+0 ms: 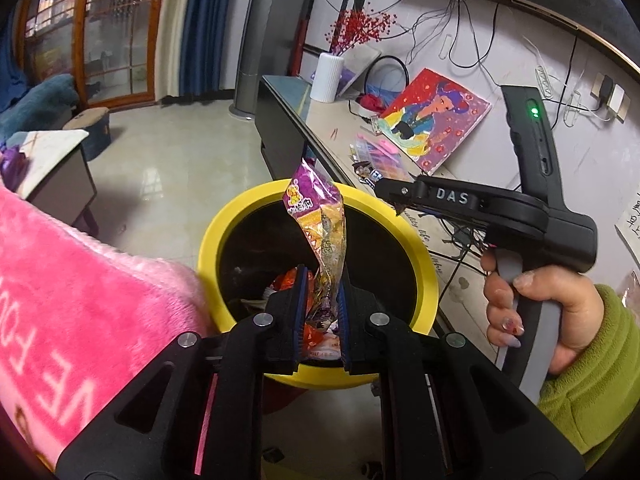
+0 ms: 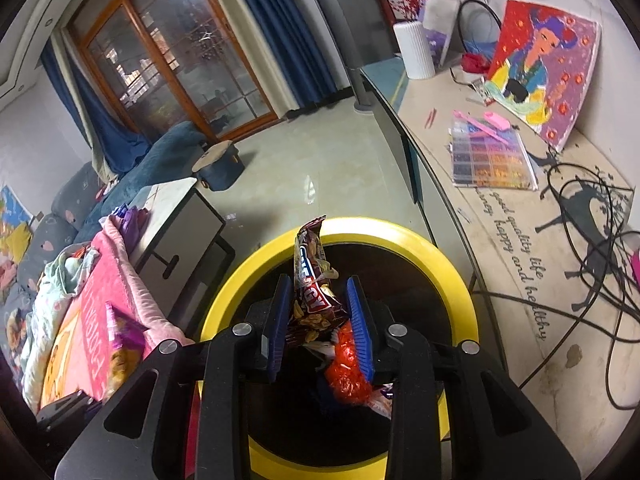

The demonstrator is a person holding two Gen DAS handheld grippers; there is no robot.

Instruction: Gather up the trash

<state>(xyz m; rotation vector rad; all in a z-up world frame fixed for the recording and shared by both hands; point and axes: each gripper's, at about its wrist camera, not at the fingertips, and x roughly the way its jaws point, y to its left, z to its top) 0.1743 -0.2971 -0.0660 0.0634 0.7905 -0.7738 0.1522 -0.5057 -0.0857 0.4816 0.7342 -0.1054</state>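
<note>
Wrappers sit in both grippers above the yellow-rimmed bin (image 1: pixel 404 240). Left gripper (image 1: pixel 322 292) is clamped on a purple-and-gold wrapper (image 1: pixel 320 220): its lower end is pinched between the blue pads, the rest stands up and leans far over the bin's mouth. Right gripper (image 2: pixel 320 312) has a brown wrapper (image 2: pixel 314 280) between its pads (image 2: pixel 280 312); jaws stand partly apart, left pad touches the wrapper, right pad's contact can't be told, so a firm grip is unclear. Brown wrapper's top reaches the bin's far rim. Both grippers point down into the bin, fingertips inside the rim line. Orange and white trash (image 2: pixel 348 372) already lies at the bin's bottom, below the right gripper. In the left wrist view the right gripper shows at the right, held by a hand (image 1: pixel 532 316) in a green sleeve (image 1: pixel 592 384). Pink blanket (image 1: pixel 80 300) lies just left of the bin, touching its rim. Long cabinet (image 2: pixel 460 208) with cables and a painting (image 2: pixel 548 68) runs along the right.
</note>
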